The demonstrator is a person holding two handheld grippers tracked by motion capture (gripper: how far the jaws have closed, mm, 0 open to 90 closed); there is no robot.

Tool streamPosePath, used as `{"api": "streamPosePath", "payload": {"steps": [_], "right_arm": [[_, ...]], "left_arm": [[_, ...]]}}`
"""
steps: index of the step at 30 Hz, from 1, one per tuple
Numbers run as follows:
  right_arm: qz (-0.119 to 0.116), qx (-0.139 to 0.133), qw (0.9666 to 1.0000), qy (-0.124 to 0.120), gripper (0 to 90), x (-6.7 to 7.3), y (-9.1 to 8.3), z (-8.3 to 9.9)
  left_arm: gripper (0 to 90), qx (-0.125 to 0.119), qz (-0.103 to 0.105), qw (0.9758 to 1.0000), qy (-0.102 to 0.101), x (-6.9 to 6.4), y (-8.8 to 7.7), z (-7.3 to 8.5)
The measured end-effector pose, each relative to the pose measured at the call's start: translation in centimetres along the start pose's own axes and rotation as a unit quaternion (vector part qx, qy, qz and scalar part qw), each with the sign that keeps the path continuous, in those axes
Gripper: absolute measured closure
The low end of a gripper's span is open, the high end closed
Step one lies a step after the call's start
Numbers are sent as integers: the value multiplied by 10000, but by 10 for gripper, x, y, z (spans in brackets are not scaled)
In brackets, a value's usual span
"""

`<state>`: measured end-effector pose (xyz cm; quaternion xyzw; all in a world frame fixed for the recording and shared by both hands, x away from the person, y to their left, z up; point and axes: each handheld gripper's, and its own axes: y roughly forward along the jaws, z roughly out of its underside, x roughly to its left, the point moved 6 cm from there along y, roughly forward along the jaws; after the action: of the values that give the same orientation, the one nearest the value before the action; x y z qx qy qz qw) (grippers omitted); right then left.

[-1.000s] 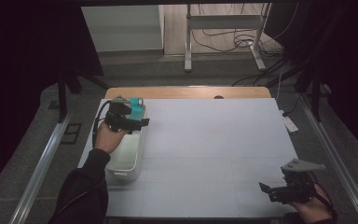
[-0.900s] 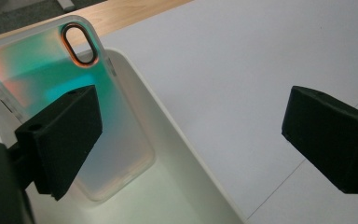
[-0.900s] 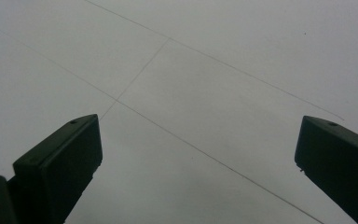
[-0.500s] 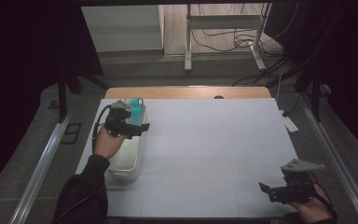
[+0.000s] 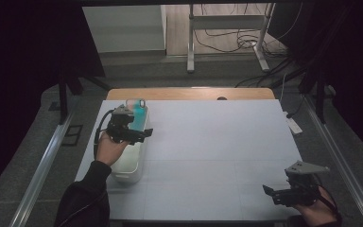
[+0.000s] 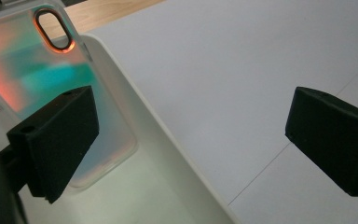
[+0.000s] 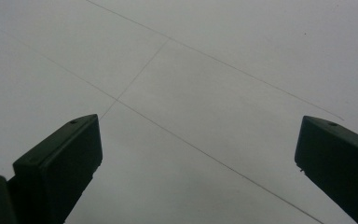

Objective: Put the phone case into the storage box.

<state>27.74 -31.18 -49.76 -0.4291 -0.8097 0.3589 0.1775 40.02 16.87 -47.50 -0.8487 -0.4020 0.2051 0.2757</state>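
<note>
The left tool (image 5: 144,135) hangs over the white bin (image 5: 137,166) at the left side of the tabletop (image 5: 217,156), its jaws spread wide with nothing between them. In the left gripper view (image 6: 191,135) one black jaw sits over the bin's inside and the other over the bare tabletop, so the bin's rim runs between them. A phone case (image 6: 51,88) stands tilted against the bin's inner wall just behind the near jaw; whether jaw and case touch cannot be told. The case is clear, glossy plastic with rounded corners and an oval camera cutout ringed in orange, and its face shimmers teal and pink. In the high view it shows as a teal patch (image 5: 137,109) at the bin's far end.

The bin is smooth, matt white plastic, oblong, with a rounded lip.

The right tool (image 5: 275,193) is held at the near right corner, well apart from the bin, jaws likewise wide and empty (image 7: 196,149). Beneath it lies pale grey sheeting with faint straight seams.
</note>
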Motion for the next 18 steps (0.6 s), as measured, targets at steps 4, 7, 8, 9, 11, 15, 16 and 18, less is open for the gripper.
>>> {"api": "streamPosePath", "payload": {"steps": [4,7,8,9,11,15,16,18], "right_arm": [[-4,-11,10000,9,2,0,0,0],[1,-19,10000,33,0,0,-1,0],[0,-22,10000,34,0,-1,-1,0],[0,-22,10000,34,0,-1,-1,0],[14,-32,10000,48,0,-1,-1,0],[18,-38,10000,56,0,-1,-1,0],[14,-41,10000,58,0,-1,-1,0],[12,-42,10000,64,0,-1,-1,0]], "left_arm": [[31,-29,5,10000,26,-3,-4,2],[26,-32,15,10000,22,-5,-5,3],[25,-39,14,10000,22,-5,-5,4],[23,-39,14,10000,22,-5,-5,4],[19,-50,13,10000,23,-6,-7,5],[13,-56,13,10000,19,-8,-9,7],[12,-60,9,10000,18,-8,-9,8],[9,-72,14,10000,10,-9,-11,9]]}}
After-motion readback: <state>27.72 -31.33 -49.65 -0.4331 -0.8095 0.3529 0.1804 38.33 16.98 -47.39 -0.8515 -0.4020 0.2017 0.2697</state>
